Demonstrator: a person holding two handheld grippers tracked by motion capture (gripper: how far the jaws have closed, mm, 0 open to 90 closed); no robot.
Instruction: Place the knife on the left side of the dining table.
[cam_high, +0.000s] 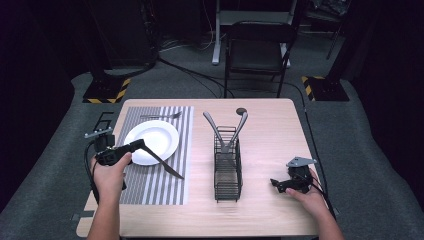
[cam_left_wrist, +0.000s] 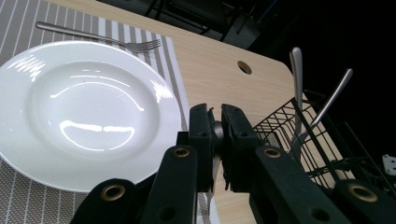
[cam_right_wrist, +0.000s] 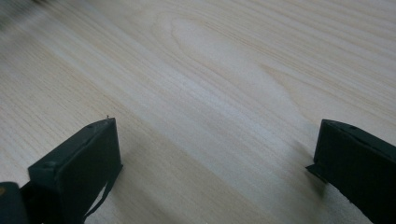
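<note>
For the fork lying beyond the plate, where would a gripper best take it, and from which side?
Grip the fork at mid-handle, coming straight down from above with the jaws across its width. It lies flat on the striped placemat, so only a top approach fits. The handle is bare, narrow and straight, away from the plate rim and the tines.

A pale wooden worktop (cam_high: 270, 127) stands on grey carpet (cam_high: 370, 165). Beyond its far edge, a dark folding chair (cam_high: 257, 47); yellow-black striped bases (cam_high: 106, 90) flank the dim room.

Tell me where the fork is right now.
High view: the fork lies on the striped placemat at the table's far left, just beyond the white plate.
</note>
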